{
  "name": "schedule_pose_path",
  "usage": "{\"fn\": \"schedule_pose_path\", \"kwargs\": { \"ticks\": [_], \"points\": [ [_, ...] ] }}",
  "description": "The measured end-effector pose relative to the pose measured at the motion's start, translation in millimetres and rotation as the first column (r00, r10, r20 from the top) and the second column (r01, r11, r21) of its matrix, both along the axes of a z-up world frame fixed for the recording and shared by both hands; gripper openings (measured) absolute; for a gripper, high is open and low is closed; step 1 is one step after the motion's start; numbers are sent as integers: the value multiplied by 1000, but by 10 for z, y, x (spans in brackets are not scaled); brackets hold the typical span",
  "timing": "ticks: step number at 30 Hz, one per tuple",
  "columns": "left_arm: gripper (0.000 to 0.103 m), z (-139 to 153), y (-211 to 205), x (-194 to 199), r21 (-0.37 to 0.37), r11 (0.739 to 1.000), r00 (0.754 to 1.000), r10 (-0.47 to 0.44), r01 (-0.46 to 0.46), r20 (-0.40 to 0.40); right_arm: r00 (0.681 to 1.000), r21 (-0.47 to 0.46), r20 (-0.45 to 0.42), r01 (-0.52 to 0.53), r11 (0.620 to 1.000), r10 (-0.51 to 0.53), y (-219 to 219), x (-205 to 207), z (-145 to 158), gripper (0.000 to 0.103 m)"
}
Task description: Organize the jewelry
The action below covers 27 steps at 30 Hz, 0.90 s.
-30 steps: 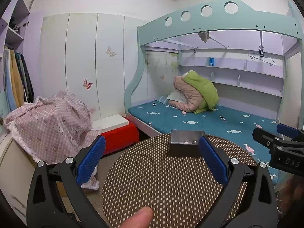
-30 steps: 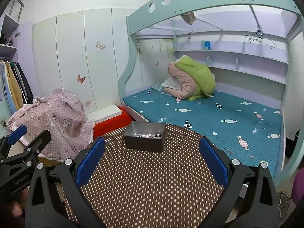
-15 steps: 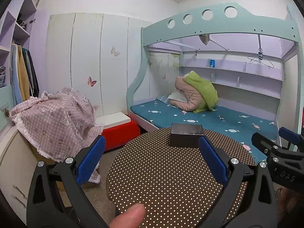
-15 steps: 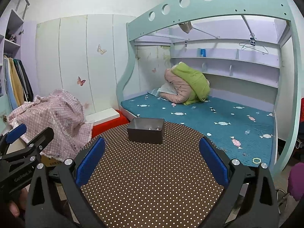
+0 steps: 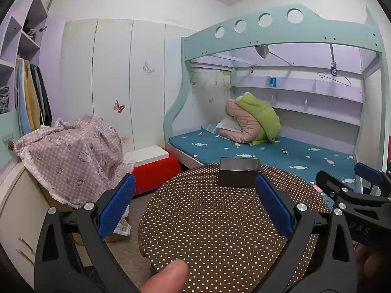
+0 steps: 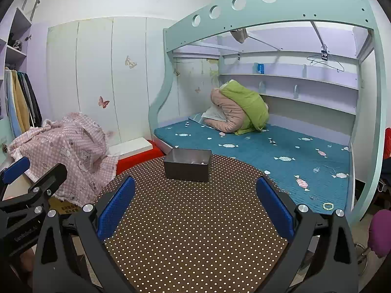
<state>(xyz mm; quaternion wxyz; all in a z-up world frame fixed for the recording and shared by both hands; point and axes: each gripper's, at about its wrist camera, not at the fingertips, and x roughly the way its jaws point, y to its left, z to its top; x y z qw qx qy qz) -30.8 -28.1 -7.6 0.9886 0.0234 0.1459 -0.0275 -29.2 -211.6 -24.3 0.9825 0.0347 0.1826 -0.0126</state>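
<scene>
Hovering over the near side of the tabletop [image 6: 195, 232], both tools are spread wide w/ nothing between the blue pads. Right tool [image 6: 195, 207] sits low over the dotted cloth; left tool [image 5: 194, 204] is alongside it, and a thumb tip [image 5: 168, 277] shows at the bottom of the left view.

Key relation: the grey box [image 6: 187, 164] lies straight ahead of both tools, at the far side of the tabletop, well apart from the pads. Its long axis runs across the view, i.e. side to side, open top up. In the right view it's a bit left of centre; in the left view, box [image 5: 240, 174] is right of centre, near the right pad's tip. So it sits roughly between the two tools; can't say which is nearer. A few small pale items show inside near the right wall, prob. jewelry; too small to tell.

Room: dotted cloth between tools and box is bare, so a forward reach looks unobstructed. Box is close to the far edge, w/ the bed [image 6: 281, 146] beyond, so a push forward could prob. slide it off. A small bead bracelet [image 6: 328, 205] lies on the bed's near right corner, off the tabletop, closer to the right tool's side.
</scene>
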Motion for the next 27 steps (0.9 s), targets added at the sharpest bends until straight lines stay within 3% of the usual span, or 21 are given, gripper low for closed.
{"fn": "schedule_pose_path", "kwargs": {
  "ticks": [20,27],
  "points": [
    [98,-8,48,4,-45,999,1000,-11,10,-7,1000,-10,-20,-7,1000,7,57,26,-49,95],
    [98,13,-24,-11,-20,999,1000,-28,28,-7,1000,-9,-21,-6,1000,6,67,33,-52,95]
  ]
}}
